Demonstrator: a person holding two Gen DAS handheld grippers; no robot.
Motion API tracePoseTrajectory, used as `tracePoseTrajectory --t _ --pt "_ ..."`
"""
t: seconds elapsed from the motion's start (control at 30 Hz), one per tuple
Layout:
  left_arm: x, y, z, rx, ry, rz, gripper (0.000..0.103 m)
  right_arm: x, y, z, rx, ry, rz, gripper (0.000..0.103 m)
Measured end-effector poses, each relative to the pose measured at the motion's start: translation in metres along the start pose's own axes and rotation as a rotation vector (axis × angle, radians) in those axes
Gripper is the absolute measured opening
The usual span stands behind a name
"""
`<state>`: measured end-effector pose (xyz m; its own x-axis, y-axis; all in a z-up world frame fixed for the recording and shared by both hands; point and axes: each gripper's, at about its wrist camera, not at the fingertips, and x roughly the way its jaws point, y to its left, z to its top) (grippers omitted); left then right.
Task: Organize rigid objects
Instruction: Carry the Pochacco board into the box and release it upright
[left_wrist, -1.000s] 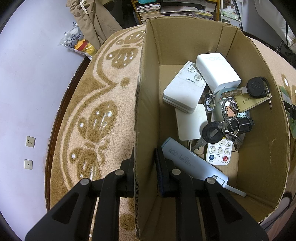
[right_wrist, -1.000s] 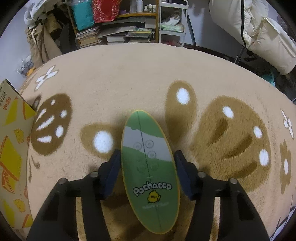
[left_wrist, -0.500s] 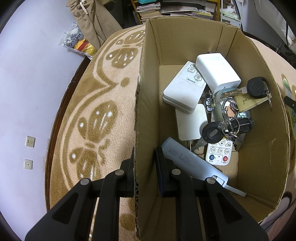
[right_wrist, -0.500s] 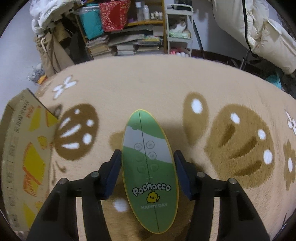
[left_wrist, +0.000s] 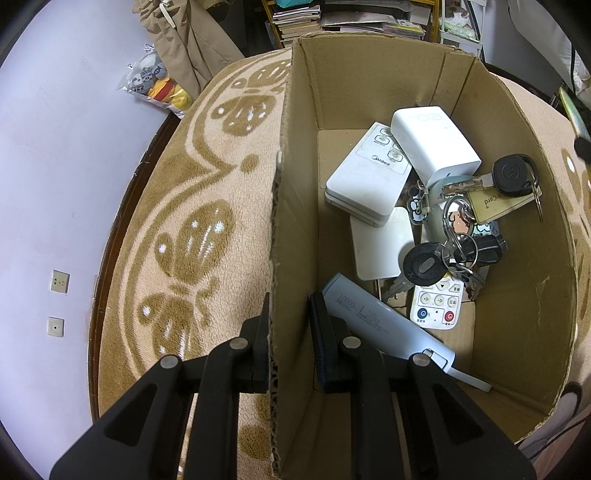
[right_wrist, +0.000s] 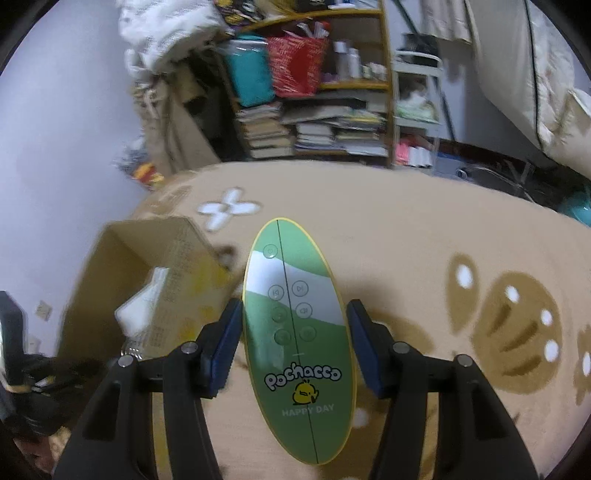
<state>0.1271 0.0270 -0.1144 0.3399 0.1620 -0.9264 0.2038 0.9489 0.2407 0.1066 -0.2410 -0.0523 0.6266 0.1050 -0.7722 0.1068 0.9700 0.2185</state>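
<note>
My left gripper is shut on the left side wall of an open cardboard box, one finger outside and one inside. In the box lie a white remote, a white adapter, a light-blue power bank, a small remote with red and blue buttons and key bunches. My right gripper is shut on a green oval Pochacco device, held above the carpet. In the right wrist view, the cardboard box lies low on the left, blurred.
A beige carpet with brown patterns covers the floor. Shelves with stacked books and a red basket stand behind it. White bedding hangs at the right. A bag of plush toys and a tan coat lie by the wall.
The right gripper has risen and swung left with the green device, bringing the box closer into its view. The left gripper and the box have stayed still.
</note>
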Motion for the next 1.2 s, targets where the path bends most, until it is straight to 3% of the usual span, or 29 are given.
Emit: tracePoseTrajectory --t 0.33,0.5,0.87,1.2 --pt "0.000 0.001 0.000 -0.004 0.001 -0.004 0.017 -0.016 0.071 0.011 -0.058 -0.051 0.146 0.061" --pt "0.000 0.002 0.000 -0.006 0.002 -0.009 0.017 -0.015 0.085 0.014 -0.014 -0.048 0.215 0.061" --pt "0.000 0.004 0.001 -0.012 0.001 -0.017 0.017 0.004 0.088 0.006 0.059 0.006 0.272 0.061" --pt "-0.002 0.005 -0.001 -0.029 -0.003 -0.035 0.017 0.002 0.093 0.002 0.052 0.008 0.249 0.061"
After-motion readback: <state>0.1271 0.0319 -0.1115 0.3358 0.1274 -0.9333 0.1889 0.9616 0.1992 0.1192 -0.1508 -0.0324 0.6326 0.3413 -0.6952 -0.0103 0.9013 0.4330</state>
